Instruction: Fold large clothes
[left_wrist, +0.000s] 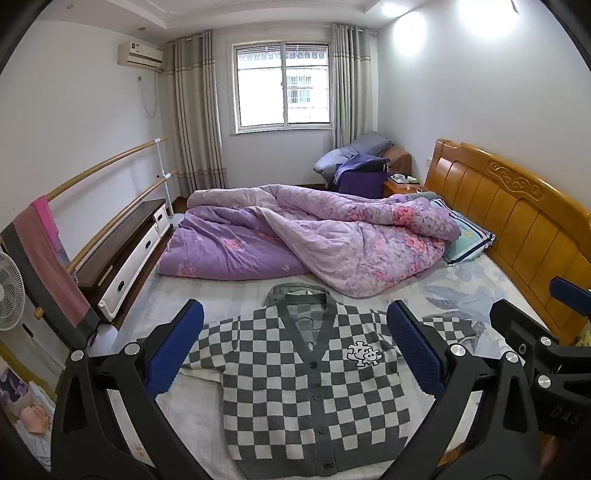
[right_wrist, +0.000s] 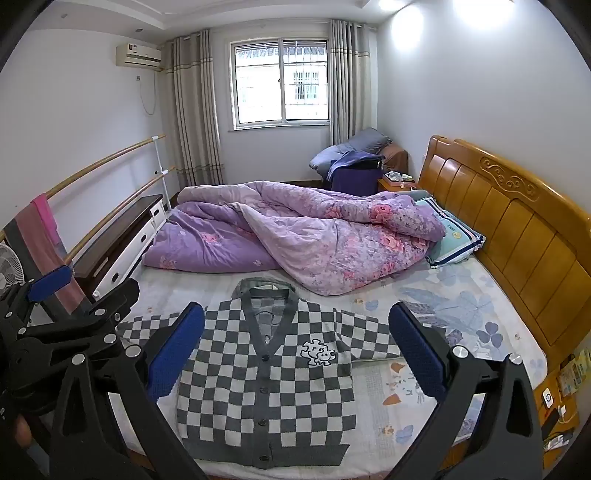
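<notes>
Lying flat and face up on the floral-printed bed sheet, near the foot edge of the bed: grey-and-cream checkered knit cardigan with dark grey button band, buttoned shut, collar toward the window, both sleeves spread sideways. White puzzle-shaped patch stitched on the chest.

Hovering above the cardigan's lower half, touching nothing: left gripper, black frame with blue textured pads, jaws spread wide apart, one pad over the sleeve at the camera's left, the other over the garment's opposite shoulder. Seen in the right wrist view as a black linkage at the left border.

Held alongside, also clear of the fabric: right gripper, same black frame and blue pads, jaws wide apart and holding nothing, straddling the cardigan from above. Visible from the left wrist view at the far right.

Bunched across the far half of the bed: purple rose-patterned quilt, its near edge just beside the cardigan's collar. Tucked under its right end, against the carved honey-coloured wooden headboard: blue-trimmed pillow.

Standing along the left wall: dark-topped white drawer cabinet, wooden double rail with a pink towel draped over it, white electric fan.
</notes>
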